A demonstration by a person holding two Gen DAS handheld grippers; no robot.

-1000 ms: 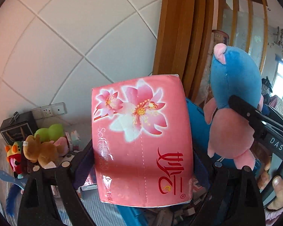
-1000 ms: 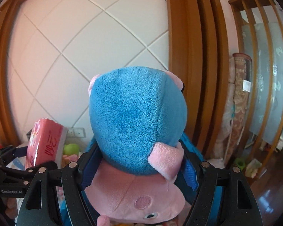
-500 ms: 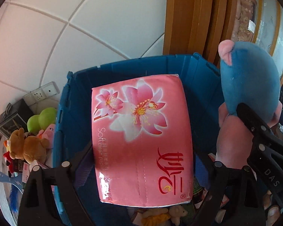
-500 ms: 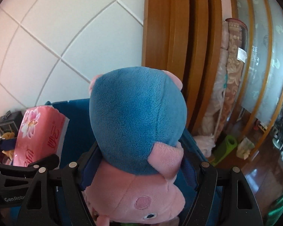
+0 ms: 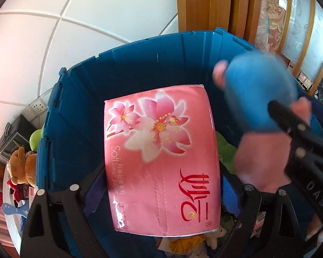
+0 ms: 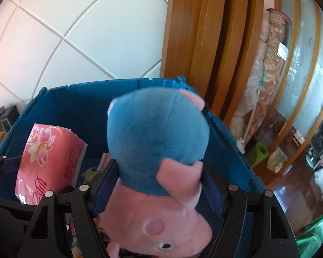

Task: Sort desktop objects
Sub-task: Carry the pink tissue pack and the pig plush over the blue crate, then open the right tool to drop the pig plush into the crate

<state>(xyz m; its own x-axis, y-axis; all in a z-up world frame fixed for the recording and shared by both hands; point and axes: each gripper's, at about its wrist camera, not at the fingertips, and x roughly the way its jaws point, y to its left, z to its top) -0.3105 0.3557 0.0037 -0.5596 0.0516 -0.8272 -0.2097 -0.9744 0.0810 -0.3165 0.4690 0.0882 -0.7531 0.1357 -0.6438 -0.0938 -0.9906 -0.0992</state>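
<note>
My left gripper [image 5: 161, 178] is shut on a pink tissue pack [image 5: 161, 150] with a flower print, held over the open blue bin [image 5: 140, 64]. My right gripper [image 6: 161, 178] holds a blue and pink plush pig [image 6: 157, 133] head down between its pads, and its jaws are closing on the soft toy. The pig is blurred and hangs inside the bin's right side [image 6: 226, 142]. In the left wrist view the pig [image 5: 258, 99] and one black right finger [image 5: 290, 124] show at the right. The tissue pack [image 6: 47, 161] appears at the left of the right wrist view.
Small toys and papers lie on the bin's floor, among them a green one [image 5: 226, 150]. Left of the bin stand a brown plush bear [image 5: 19, 165], a green toy [image 5: 35, 137] and a black box [image 5: 13, 133]. A tiled wall and wooden door frame [image 6: 204, 43] rise behind.
Both grippers have come down and tipped forward over the blue bin, whose inside now fills the views. The pig has shifted and tilted a little between the right pads.
</note>
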